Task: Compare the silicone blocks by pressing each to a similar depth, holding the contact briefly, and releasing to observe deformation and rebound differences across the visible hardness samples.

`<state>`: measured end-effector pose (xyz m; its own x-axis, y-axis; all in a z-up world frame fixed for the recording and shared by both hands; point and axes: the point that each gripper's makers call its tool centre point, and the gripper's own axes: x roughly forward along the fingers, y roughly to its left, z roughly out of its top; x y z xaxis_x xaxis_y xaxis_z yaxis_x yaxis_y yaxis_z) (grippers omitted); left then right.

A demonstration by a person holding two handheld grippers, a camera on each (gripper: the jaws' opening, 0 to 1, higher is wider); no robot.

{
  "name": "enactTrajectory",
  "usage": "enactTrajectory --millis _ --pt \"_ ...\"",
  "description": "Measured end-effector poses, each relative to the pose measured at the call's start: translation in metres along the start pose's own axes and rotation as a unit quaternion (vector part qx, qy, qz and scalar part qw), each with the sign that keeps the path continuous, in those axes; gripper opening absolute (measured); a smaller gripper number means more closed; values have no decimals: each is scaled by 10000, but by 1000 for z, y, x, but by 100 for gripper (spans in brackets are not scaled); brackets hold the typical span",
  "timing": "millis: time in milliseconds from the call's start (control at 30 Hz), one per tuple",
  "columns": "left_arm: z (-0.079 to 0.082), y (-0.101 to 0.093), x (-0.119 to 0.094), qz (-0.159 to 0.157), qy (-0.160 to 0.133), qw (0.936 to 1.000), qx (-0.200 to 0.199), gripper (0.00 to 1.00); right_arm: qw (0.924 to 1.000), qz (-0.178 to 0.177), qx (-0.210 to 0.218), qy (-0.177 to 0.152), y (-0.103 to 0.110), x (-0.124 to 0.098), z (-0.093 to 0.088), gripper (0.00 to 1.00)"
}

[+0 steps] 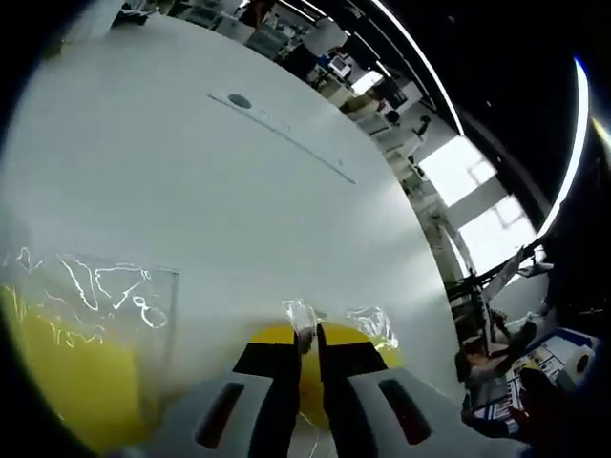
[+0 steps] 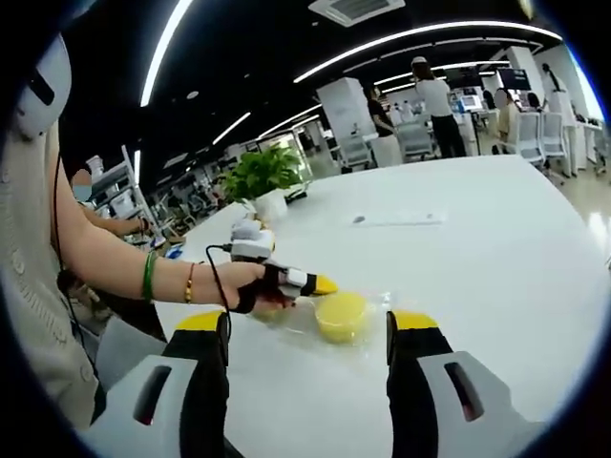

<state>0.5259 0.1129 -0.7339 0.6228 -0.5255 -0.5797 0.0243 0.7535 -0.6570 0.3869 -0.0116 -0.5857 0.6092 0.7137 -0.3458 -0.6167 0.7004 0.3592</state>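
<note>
A round yellow silicone block (image 2: pixel 342 317) in clear crinkled film lies on the white table (image 2: pixel 477 248). In the right gripper view a hand holds my left gripper (image 2: pixel 320 284) with its yellow-tipped jaws against the block's upper left edge. My right gripper (image 2: pixel 307 329) stands wide open just short of the block, nothing between its jaws. In the left gripper view my left gripper (image 1: pixel 311 334) has its jaws together over that yellow block (image 1: pixel 372 345), and film bunches at the tips; whether it is pinched I cannot tell. A second wrapped yellow block (image 1: pixel 67 372) sits at the left.
A grey cable strip (image 1: pixel 279 130) crosses the table top (image 1: pixel 239 219). A potted plant (image 2: pixel 260 176) stands at the table's far left end. Chairs and standing people (image 2: pixel 434 95) are beyond the far edge. The person's forearm (image 2: pixel 124 272) reaches in from the left.
</note>
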Motion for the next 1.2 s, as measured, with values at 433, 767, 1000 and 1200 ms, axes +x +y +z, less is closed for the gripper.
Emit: enactTrajectory --millis 433,767,1000,1200 --pt "8 -13 -17 194 70 9872 1580 33 9999 -23 -69 -122 6 -4 6 64" --pt "20 -42 -56 255 -137 9396 3412 45 9991 -70 -153 -380 22 -18 13 64" --pt "16 -63 -97 -61 -332 9186 3937 47 9976 -60 29 -694 43 -37 15 66" --pt "23 -71 -152 -240 -964 9266 3628 42 9949 224 294 -944 69 -48 13 69"
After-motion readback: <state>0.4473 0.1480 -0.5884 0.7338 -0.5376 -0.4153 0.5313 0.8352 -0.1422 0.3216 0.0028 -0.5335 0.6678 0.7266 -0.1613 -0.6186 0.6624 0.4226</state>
